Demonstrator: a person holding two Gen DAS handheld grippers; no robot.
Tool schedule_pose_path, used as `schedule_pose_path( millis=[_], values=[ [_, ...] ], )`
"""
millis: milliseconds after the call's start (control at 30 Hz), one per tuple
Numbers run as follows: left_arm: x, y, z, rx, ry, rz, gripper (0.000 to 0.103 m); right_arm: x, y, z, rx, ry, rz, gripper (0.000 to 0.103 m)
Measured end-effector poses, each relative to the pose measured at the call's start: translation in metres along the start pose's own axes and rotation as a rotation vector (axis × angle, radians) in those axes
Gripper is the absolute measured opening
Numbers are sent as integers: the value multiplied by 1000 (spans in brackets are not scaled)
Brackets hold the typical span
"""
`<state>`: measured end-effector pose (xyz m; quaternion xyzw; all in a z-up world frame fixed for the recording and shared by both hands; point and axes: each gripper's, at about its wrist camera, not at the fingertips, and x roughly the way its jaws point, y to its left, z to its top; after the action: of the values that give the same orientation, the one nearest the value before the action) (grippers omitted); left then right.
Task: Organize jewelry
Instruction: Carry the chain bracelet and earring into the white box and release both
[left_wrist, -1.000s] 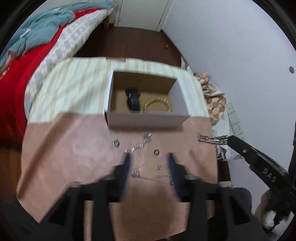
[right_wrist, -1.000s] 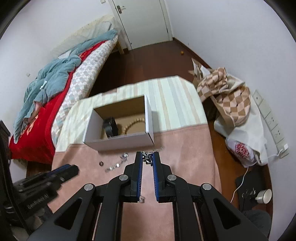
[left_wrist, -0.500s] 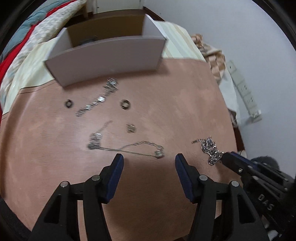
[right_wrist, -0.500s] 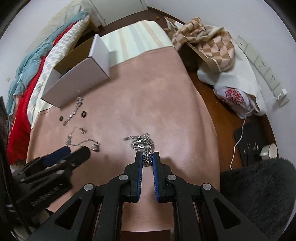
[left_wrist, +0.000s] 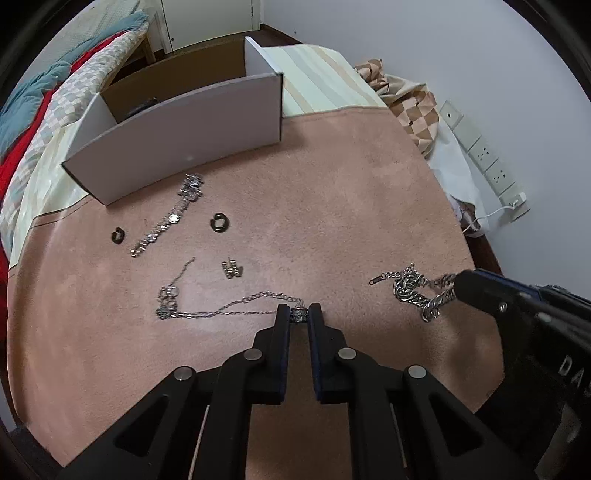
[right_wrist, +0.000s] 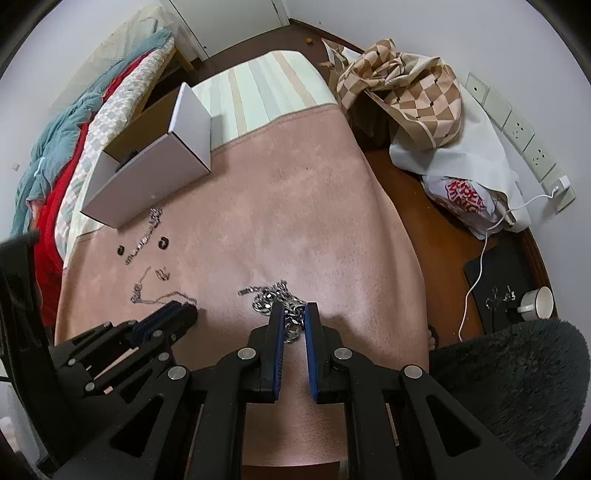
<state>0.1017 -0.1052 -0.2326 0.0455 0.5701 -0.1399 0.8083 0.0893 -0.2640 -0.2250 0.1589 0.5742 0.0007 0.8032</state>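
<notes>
My left gripper (left_wrist: 299, 314) is shut on the pendant end of a thin silver necklace (left_wrist: 221, 310) that lies on the pink cloth (left_wrist: 332, 192). My right gripper (right_wrist: 294, 317) is shut on a thick silver chain (right_wrist: 269, 297) whose bunched links rest on the cloth; it also shows in the left wrist view (left_wrist: 413, 290). A white cardboard box (left_wrist: 177, 140) stands at the back left with a dark item inside. A silver bracelet (left_wrist: 170, 218), two dark rings (left_wrist: 219, 223) (left_wrist: 118, 235) and a small clasp piece (left_wrist: 232, 268) lie in front of the box.
The cloth covers a small table with a striped far end (right_wrist: 269, 88). A bed with red and teal covers (right_wrist: 55, 147) is to the left. A checked bag (right_wrist: 406, 92), a white bag (right_wrist: 465, 199), wall sockets and a mug (right_wrist: 537, 302) are to the right.
My left gripper has moved forward and closed on the necklace's pendant end. My right gripper has stayed shut on the thick chain, low at the cloth.
</notes>
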Motion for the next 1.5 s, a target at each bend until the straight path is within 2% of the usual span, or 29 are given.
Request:
schedule_pose_path(
  millis=[367,600,800,933,1100,1300,1500],
  values=[
    [-88,47,33,-106,-144,-88,7,-49,25,36,-42,-87,91,11],
    [-143,66,81,-108,-246,-121,7,-84,64,79,-126,-158,154,11],
    [-169,89,126,-102,-318,-101,7,-100,110,129,-212,-223,187,11],
    [-160,107,151,-103,-309,-72,7,-84,139,160,-252,-197,200,11],
    [-123,135,173,-122,-244,-24,7,-39,169,193,-294,-124,183,11],
    [-82,166,184,-159,-164,21,7,25,192,218,-344,-15,146,11],
    [-53,186,184,-188,-97,50,7,64,203,229,-356,58,156,11]
  ],
)
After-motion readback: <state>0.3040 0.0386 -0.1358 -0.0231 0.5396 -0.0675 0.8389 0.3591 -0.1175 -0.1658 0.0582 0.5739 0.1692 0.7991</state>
